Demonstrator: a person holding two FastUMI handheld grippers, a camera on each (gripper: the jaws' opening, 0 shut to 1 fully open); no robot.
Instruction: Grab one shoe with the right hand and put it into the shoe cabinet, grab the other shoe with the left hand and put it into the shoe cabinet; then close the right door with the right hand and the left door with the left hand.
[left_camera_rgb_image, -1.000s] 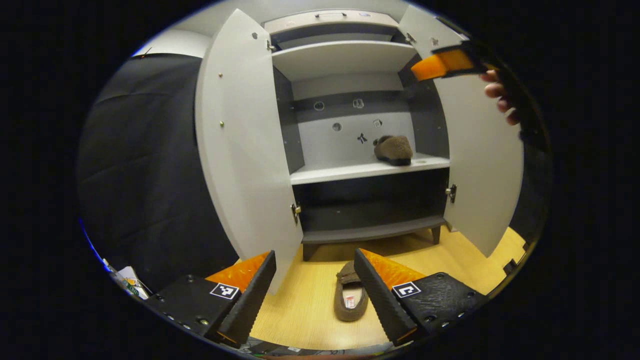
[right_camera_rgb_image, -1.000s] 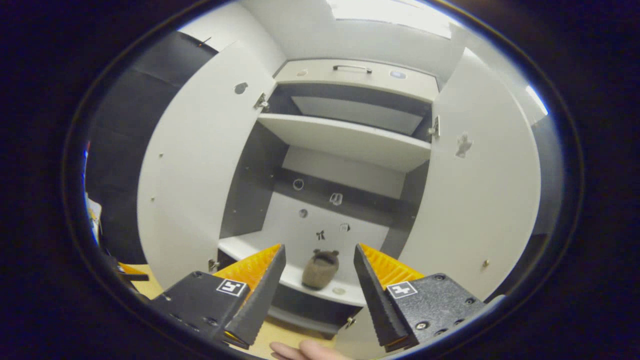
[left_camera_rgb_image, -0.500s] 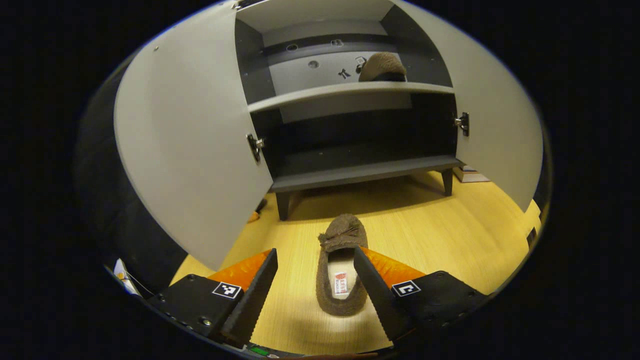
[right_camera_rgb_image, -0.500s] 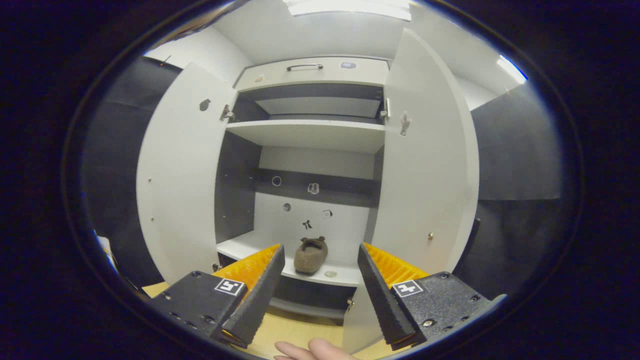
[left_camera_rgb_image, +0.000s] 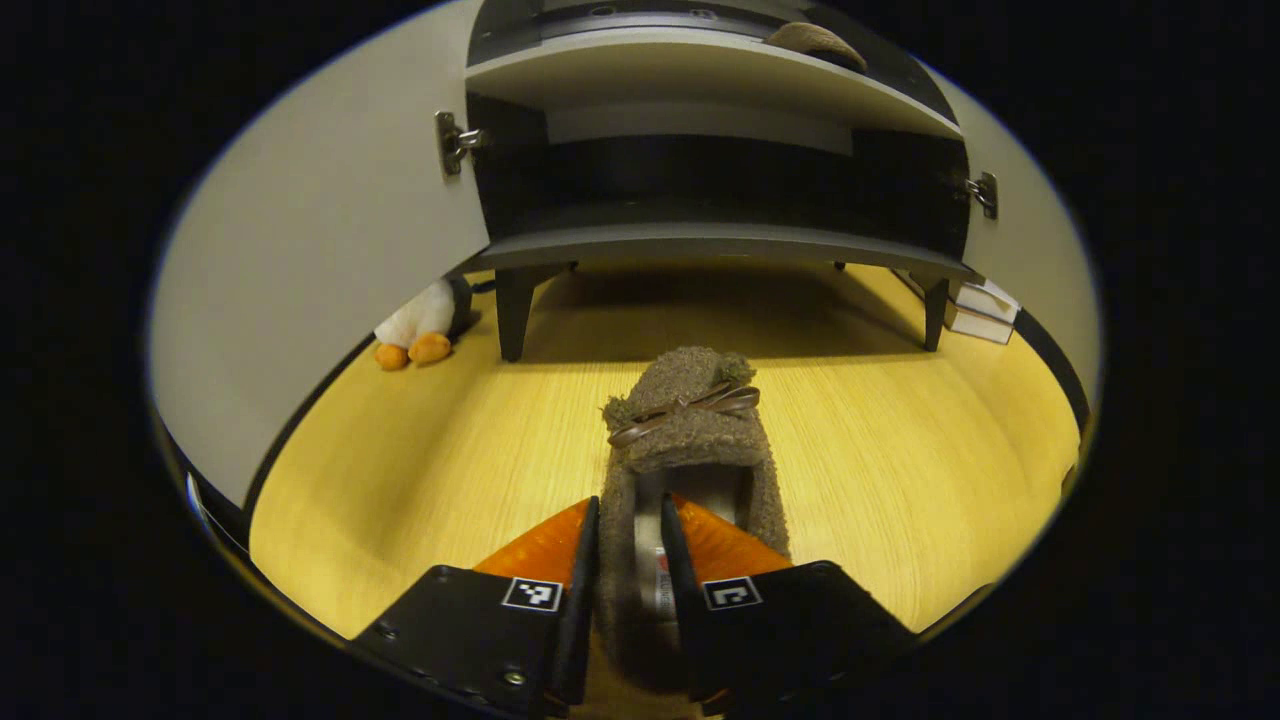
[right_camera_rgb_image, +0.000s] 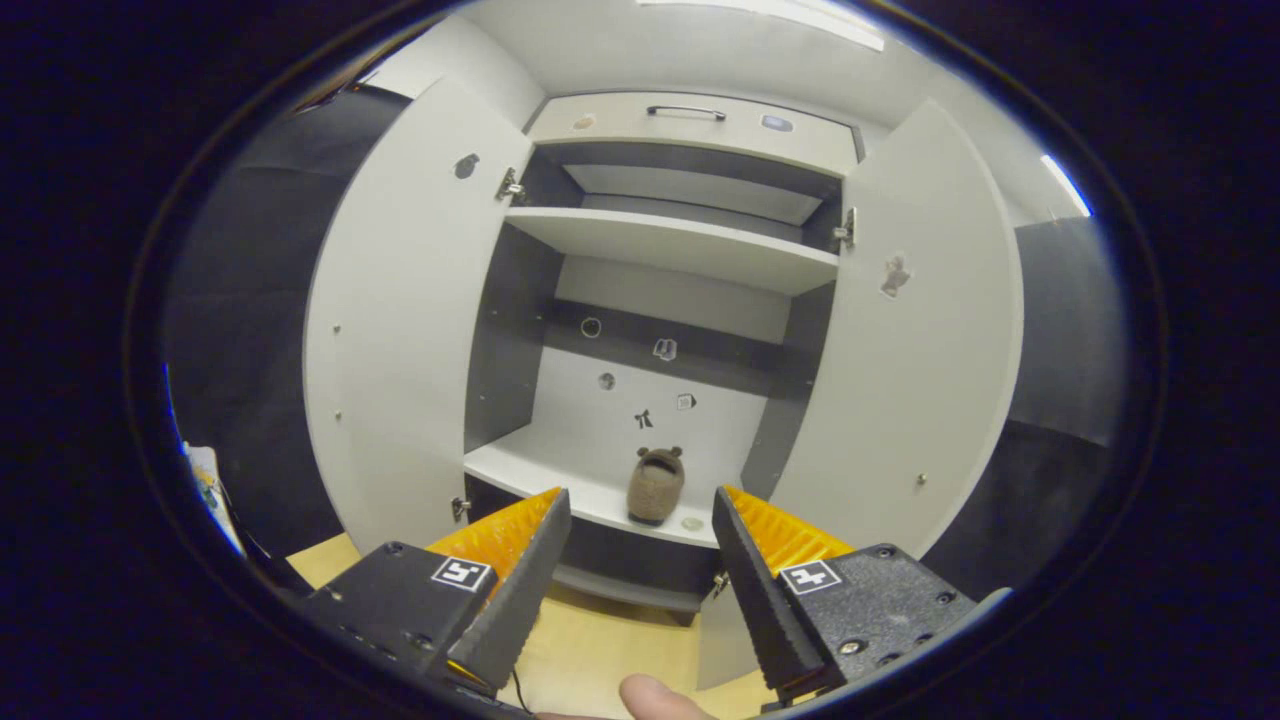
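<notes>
A brown fuzzy slipper (left_camera_rgb_image: 690, 420) with a small bow lies on the wooden floor (left_camera_rgb_image: 420, 470), toe toward the shoe cabinet (left_camera_rgb_image: 720, 240). My left gripper (left_camera_rgb_image: 628, 512) is down at its heel end, shut on the slipper's left side wall, with one finger inside the opening and one outside. The other slipper (right_camera_rgb_image: 655, 485) stands on the cabinet's middle shelf (right_camera_rgb_image: 530, 475); its top edge (left_camera_rgb_image: 815, 40) peeks over that shelf in the left gripper view. My right gripper (right_camera_rgb_image: 640, 497) hangs open in front of the cabinet, nothing between its fingers. The left door (right_camera_rgb_image: 400, 330) and the right door (right_camera_rgb_image: 910, 350) stand wide open.
A penguin plush toy (left_camera_rgb_image: 420, 325) lies on the floor by the cabinet's left leg (left_camera_rgb_image: 512, 315). A stack of white boxes (left_camera_rgb_image: 978, 305) sits by the right leg. A fingertip (right_camera_rgb_image: 650, 695) shows under the right gripper. An upper shelf (right_camera_rgb_image: 680, 250) and a top drawer (right_camera_rgb_image: 690, 125) lie above.
My left gripper dropped to the floor slipper, slid over its heel end and closed on its side wall. The right gripper swung a little before the cabinet, still open.
</notes>
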